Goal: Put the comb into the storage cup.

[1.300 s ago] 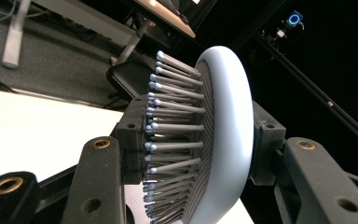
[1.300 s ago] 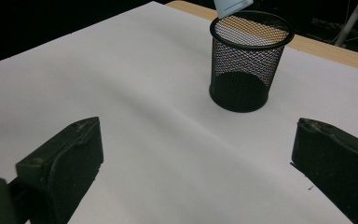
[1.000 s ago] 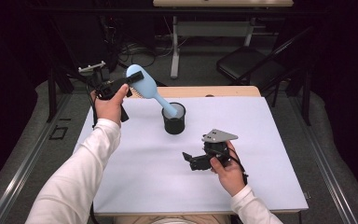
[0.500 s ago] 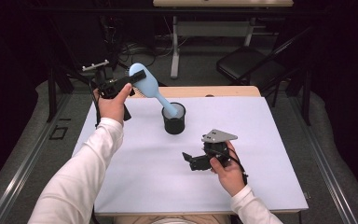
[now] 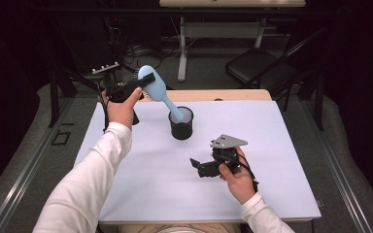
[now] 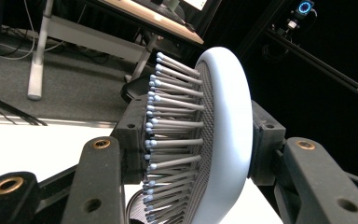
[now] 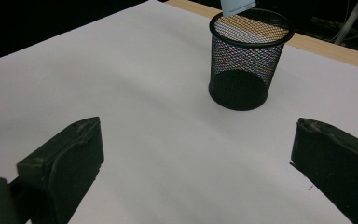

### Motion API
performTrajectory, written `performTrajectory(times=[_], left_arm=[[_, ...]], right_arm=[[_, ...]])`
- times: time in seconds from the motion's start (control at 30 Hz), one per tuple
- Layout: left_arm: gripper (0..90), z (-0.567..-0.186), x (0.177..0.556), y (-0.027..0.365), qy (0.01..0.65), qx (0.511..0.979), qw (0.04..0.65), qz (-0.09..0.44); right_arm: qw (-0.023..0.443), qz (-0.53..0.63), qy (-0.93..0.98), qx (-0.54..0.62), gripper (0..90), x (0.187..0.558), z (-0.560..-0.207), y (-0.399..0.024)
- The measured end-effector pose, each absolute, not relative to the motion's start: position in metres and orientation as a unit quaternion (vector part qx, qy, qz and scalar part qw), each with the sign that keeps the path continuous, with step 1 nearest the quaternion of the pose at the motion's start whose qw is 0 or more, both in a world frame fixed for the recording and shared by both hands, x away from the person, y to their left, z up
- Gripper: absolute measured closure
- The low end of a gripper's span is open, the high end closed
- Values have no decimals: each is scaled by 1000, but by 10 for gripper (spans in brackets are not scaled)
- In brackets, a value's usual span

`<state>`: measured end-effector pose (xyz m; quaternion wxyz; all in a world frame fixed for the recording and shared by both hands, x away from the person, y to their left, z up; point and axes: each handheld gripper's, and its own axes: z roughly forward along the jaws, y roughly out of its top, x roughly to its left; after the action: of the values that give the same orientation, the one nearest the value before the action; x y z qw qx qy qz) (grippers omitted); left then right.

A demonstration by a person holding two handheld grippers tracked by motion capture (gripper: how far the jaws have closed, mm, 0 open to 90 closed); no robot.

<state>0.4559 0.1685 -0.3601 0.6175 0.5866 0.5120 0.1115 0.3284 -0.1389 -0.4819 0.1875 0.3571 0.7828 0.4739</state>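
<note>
Your left tongs [image 5: 144, 83] clench the light, stiff blue hairbrush [image 5: 153, 86] by its head, handle tip inside the mesh cup [image 5: 181, 124], so grip firmly across the smooth back; right tongs [image 5: 195, 166] gape empty.

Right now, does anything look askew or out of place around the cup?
The hairbrush leans steeply: its handle tip is in the mesh cup while the left gripper clamps its head off to one side. The cup stands upright. Nothing is spilled or damaged.
</note>
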Motion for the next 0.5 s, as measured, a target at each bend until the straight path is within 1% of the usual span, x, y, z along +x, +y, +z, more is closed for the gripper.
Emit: performTrajectory(times=[0.5], left_arm=[[513,-365,458,153,502,602,607,132]], right_arm=[[187,472,783,359,20,328,-482,-139]])
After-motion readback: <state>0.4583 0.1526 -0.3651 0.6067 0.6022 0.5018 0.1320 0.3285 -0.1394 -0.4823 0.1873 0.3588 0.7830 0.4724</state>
